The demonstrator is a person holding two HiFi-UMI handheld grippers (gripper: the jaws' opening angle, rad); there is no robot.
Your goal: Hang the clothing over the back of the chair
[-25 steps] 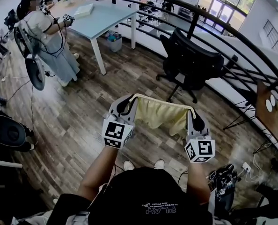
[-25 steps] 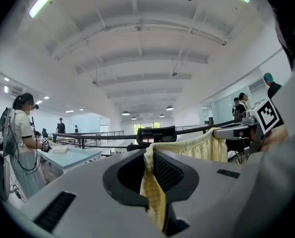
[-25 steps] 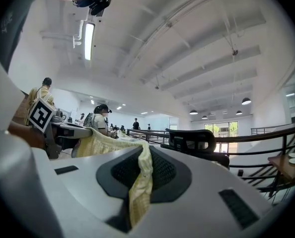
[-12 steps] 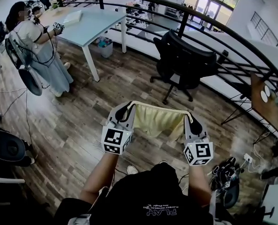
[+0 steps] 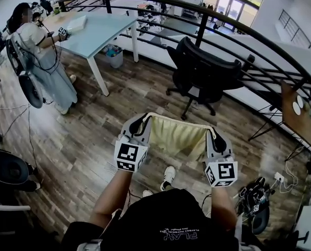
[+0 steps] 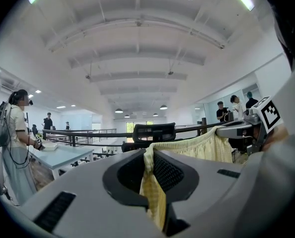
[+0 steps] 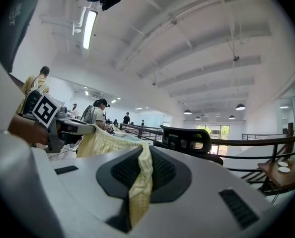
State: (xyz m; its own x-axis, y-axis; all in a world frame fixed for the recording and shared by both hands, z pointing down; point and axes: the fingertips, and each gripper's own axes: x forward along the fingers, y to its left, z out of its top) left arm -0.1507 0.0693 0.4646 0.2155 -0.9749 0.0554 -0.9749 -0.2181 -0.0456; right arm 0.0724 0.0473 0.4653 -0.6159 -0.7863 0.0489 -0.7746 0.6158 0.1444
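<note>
A pale yellow garment (image 5: 177, 134) hangs stretched between my two grippers at chest height. My left gripper (image 5: 145, 120) is shut on its left edge, the cloth (image 6: 151, 182) pinched between the jaws. At the other end my right gripper (image 5: 214, 130) is shut on the right edge, where the fabric (image 7: 140, 182) drapes out of the jaws. The black office chair (image 5: 205, 75) stands ahead of me by the railing, its backrest (image 6: 154, 131) level with the grippers and some way beyond the cloth. The same chair (image 7: 186, 139) shows in the right gripper view.
A curved black railing (image 5: 260, 41) runs behind the chair. A light blue table (image 5: 95, 30) stands at the left with a person (image 5: 43, 56) beside it. A wooden side table (image 5: 302, 119) is at the right. Cables and gear (image 5: 255, 197) lie on the wood floor near my right foot.
I have stepped forward with the garment: the chair and railing sit nearer and lower in the head view. Both grippers keep their hold, and one shoe now shows below the cloth.
</note>
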